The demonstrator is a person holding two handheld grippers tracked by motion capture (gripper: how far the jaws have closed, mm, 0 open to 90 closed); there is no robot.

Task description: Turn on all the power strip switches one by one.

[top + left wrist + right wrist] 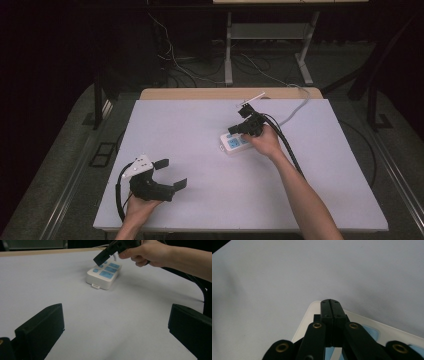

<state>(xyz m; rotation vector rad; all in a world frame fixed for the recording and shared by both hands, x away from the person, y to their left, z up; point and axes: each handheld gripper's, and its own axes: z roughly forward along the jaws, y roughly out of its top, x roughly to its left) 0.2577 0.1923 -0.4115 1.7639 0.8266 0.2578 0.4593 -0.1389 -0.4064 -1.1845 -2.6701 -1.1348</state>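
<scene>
The right gripper [246,127] has its two black jaws pressed flat together with nothing between them, as the right gripper view [331,307] shows plainly. It points down over the white power strip [233,142], which lies flat on the table right of centre, its blue socket covers facing up. From the left gripper view the closed tip [100,258] sits right at a blue button on the far end of the power strip [103,277]; it seems to touch, though the angle leaves that unsure. A grey cable runs from the strip toward the far right edge.

The left gripper [169,173] rests at the near left of the table, held from below by the left hand [137,207], jaws spread wide and empty.

The table [190,130] carries a pale grey-white mat, with a wooden edge showing along the far side. Beyond it the room is dark: grey carpet, loose cables [175,62] on the floor, and the white legs of a desk frame [229,50] at the back.
</scene>
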